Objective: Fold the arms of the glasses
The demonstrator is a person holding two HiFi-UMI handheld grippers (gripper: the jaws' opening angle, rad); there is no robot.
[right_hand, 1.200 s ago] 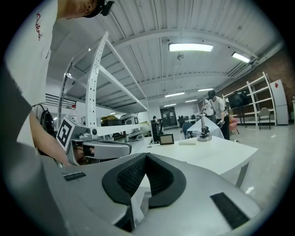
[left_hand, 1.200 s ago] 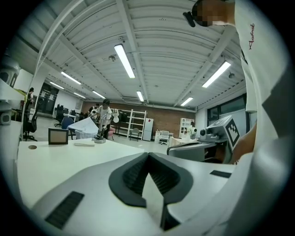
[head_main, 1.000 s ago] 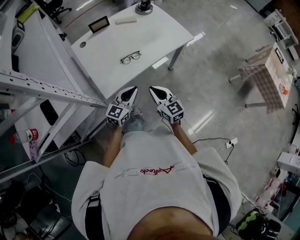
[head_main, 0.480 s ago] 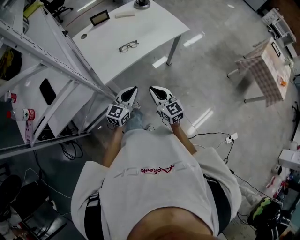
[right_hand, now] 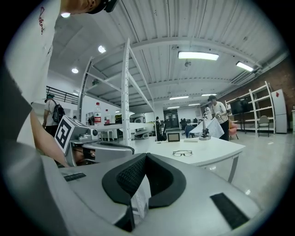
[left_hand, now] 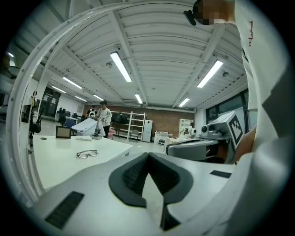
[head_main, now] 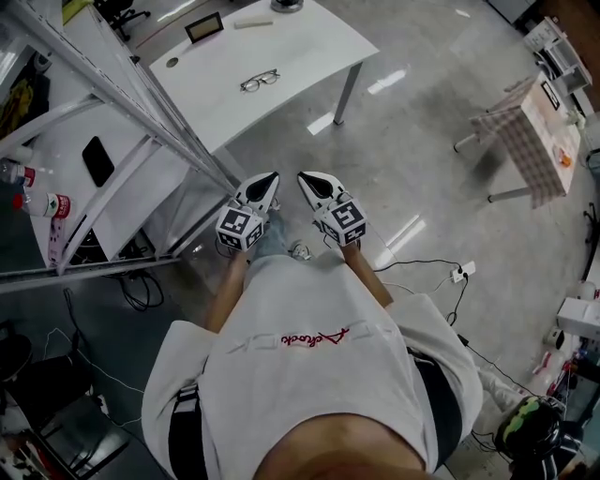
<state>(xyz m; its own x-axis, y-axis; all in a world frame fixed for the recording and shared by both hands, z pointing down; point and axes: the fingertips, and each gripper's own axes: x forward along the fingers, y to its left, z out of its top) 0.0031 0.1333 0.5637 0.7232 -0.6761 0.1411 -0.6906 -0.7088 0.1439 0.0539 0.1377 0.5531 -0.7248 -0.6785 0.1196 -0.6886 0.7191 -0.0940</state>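
Note:
A pair of dark-rimmed glasses [head_main: 259, 81] lies with its arms spread on a white table [head_main: 300, 66] ahead; it also shows small in the left gripper view, glasses [left_hand: 86, 153], and in the right gripper view, glasses [right_hand: 183, 152]. My left gripper [head_main: 269, 180] and right gripper [head_main: 305, 179] are held side by side in front of my waist, well short of the table, over the grey floor. Both are shut with nothing between the jaws. In each gripper view, left gripper [left_hand: 147, 156] and right gripper [right_hand: 145, 156], the dark pads meet at the tips.
A metal shelving rack [head_main: 112, 103] stands close on the left, with bottles [head_main: 37, 202] on it. On the table's far end lie a small framed screen [head_main: 204, 27] and a flat white block [head_main: 253, 21]. A checked-cloth table [head_main: 525, 141] stands right. Cables [head_main: 441, 277] lie on the floor.
The table and glasses have shifted up and away in the head view, and the rack has swung closer on the left. Both grippers stay shut, side by side.

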